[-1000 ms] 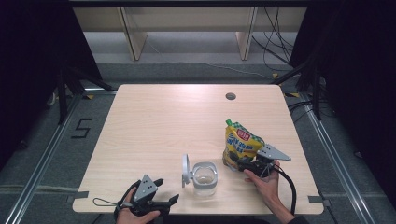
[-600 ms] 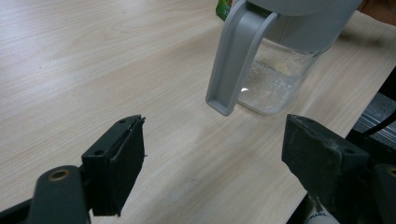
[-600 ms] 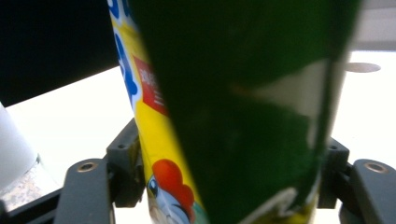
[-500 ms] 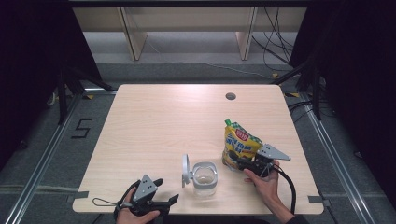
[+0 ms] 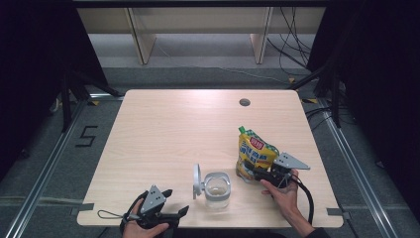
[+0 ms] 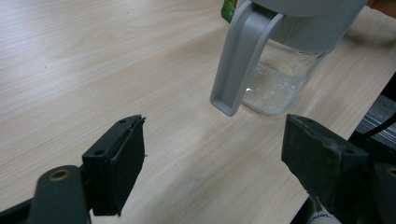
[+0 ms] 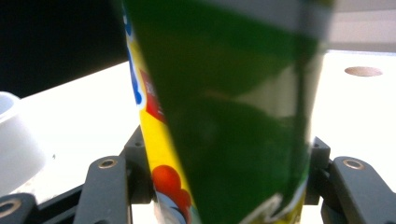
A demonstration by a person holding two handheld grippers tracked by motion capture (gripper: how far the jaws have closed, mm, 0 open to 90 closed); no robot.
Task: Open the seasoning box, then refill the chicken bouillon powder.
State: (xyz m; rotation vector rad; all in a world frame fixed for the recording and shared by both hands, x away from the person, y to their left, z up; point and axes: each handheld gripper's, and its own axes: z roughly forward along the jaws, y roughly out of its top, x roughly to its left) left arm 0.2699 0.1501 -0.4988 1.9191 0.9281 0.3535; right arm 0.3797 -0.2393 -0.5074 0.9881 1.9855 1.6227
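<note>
Pale wood covers the table [image 5: 163,134], and we work along its near edge with a gripper in each hand. Our right gripper [image 5: 253,171] sits at about four o'clock on the tabletop, its jaws pinching the lower part of a yellow and green pouch [image 5: 252,154] that stands upright with its green top leaning toward eleven o'clock. In the right gripper view the pouch [image 7: 224,121] rises between the two black jaws, which press on it from both sides, green on the side facing us and yellow with red print at its nine o'clock edge. Our right hand [image 5: 283,194] grips the tool from the near side, its cable looping toward the table edge.

Just beside the pouch, toward eight o'clock of it, stands a clear jar [image 5: 217,189] with a little pale powder in the bottom; its grey lid [image 5: 197,180] is swung open and stands upright on the jar's nine o'clock side. In the left gripper view the jar [image 6: 280,70] is at one o'clock.

Our left gripper [image 5: 173,214] rests at seven o'clock near the table's front edge, well apart from the jar, with its jaws spread wide and holding nothing. Our left hand [image 5: 141,223] wraps its body.
</note>
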